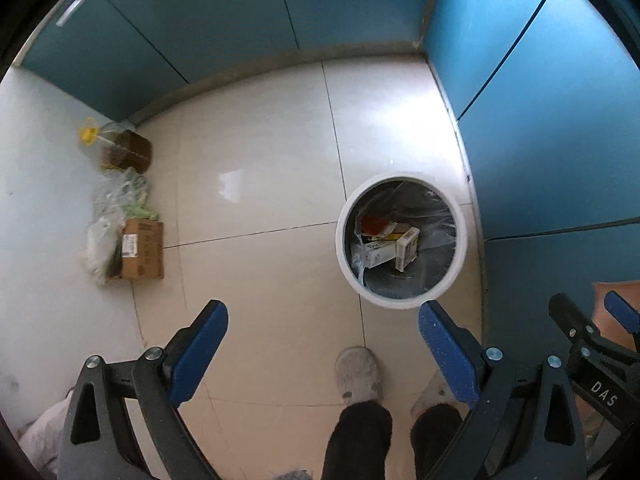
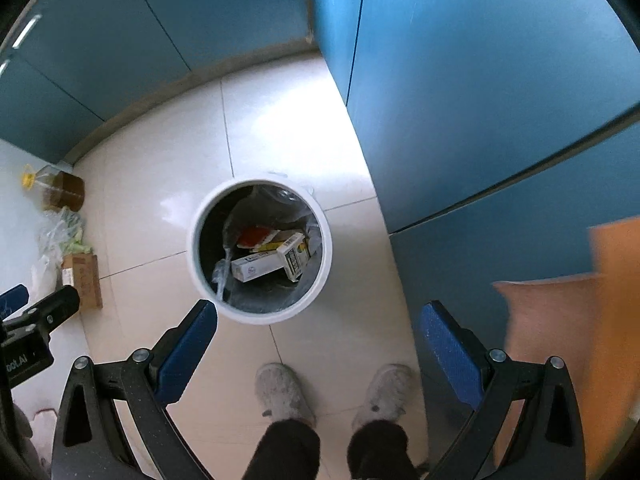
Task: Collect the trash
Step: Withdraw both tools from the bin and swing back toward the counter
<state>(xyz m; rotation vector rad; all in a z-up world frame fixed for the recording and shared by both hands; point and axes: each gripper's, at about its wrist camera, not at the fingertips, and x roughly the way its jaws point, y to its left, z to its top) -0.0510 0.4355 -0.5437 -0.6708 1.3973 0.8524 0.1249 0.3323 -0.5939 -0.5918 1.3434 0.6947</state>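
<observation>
A round white trash bin (image 1: 402,298) with a clear liner stands on the tiled floor beside the blue cabinets; it also shows in the right wrist view (image 2: 260,314). Small cardboard boxes (image 1: 384,250) and a red wrapper (image 1: 374,223) lie inside; the boxes (image 2: 264,266) show in the right wrist view too. My left gripper (image 1: 324,344) is open and empty, held high above the floor, left of and nearer than the bin. My right gripper (image 2: 318,340) is open and empty, just nearer than the bin. The right gripper's tips (image 1: 592,316) show at the left view's right edge.
By the left wall sit a brown cardboard box (image 1: 143,249), crumpled plastic bags (image 1: 112,216) and an oil bottle with a yellow cap (image 1: 120,148). The person's slippered feet (image 2: 284,394) stand below the grippers. Blue cabinets (image 2: 480,100) line the right and far sides. An orange surface (image 2: 612,300) is at right.
</observation>
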